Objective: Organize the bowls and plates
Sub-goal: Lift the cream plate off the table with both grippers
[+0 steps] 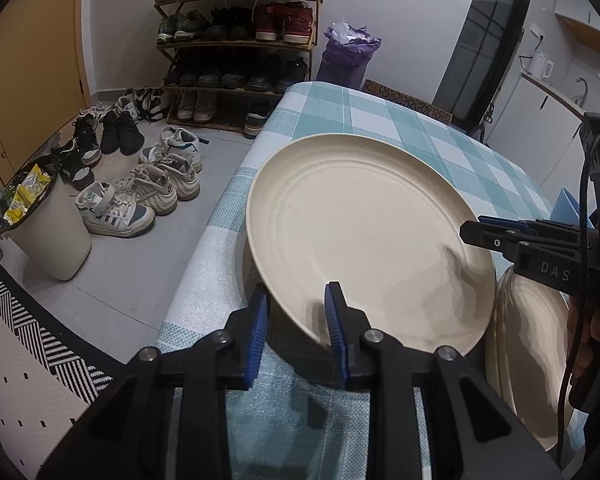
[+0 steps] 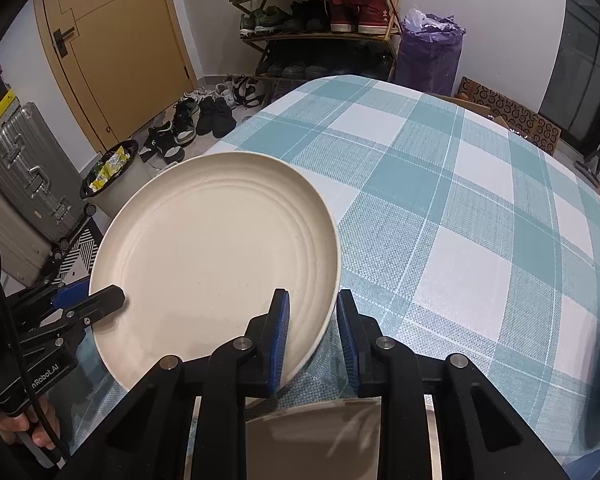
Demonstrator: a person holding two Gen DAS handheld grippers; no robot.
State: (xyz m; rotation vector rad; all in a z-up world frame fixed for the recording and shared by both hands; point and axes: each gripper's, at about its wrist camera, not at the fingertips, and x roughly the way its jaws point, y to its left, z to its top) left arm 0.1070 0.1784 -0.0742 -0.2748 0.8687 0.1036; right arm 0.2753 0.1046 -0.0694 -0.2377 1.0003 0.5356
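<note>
A cream ribbed plate [image 1: 364, 240] is held tilted above the checked tablecloth [image 1: 380, 112]. My left gripper [image 1: 298, 328] straddles its near rim, jaws close around the edge. My right gripper [image 2: 312, 340] straddles the plate [image 2: 216, 256] on its right rim, jaws also around the edge. In the left wrist view the right gripper [image 1: 484, 234] reaches in from the right. In the right wrist view the left gripper [image 2: 108, 300] reaches in from the left. A second cream dish [image 1: 528, 360] lies under the right gripper, and it shows as a rim [image 2: 312, 436] at the bottom of the right wrist view.
The table's left edge drops to a floor with several shoes [image 1: 140, 184], a shoe rack [image 1: 240, 40], a white bin [image 1: 44, 224] and a purple bag [image 1: 348, 56]. A silver suitcase [image 2: 28, 176] stands left. Tablecloth [image 2: 480, 200] stretches right and far.
</note>
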